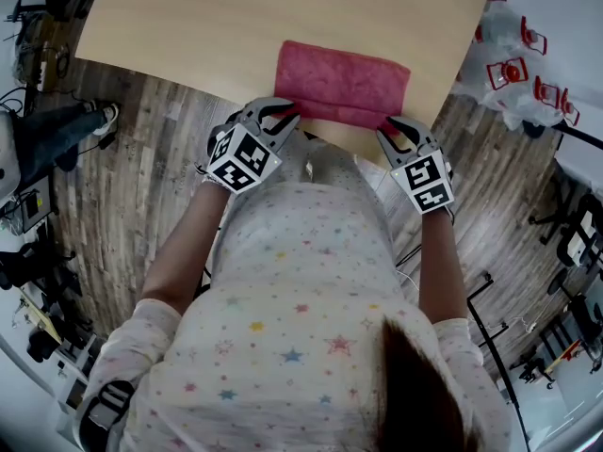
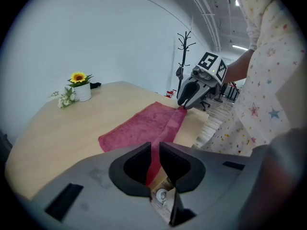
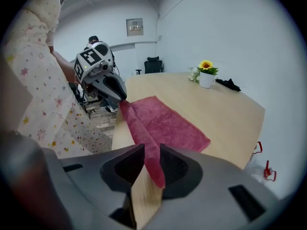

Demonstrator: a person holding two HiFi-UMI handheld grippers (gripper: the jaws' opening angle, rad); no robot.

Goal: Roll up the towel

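A pink-red towel [image 1: 344, 83] lies near the front edge of the wooden table [image 1: 188, 26]. Its near edge is lifted off the table into a fold between the two grippers. My left gripper [image 1: 290, 111] is shut on the towel's near left corner [image 2: 154, 159]. At the near right corner [image 3: 152, 164] my right gripper [image 1: 388, 125] is shut on the towel too. The towel [image 2: 144, 123] stretches from my left jaws to the right gripper [image 2: 184, 104]. In the right gripper view the lifted edge of the towel [image 3: 139, 123] runs to the left gripper [image 3: 120, 97].
A small white pot with a sunflower [image 2: 80, 86] stands at the far end of the table, a dark object [image 3: 228, 84] next to it. A coat stand [image 2: 184, 56] and office chairs stand beyond the table. A person's leg [image 1: 57, 130] shows at the left.
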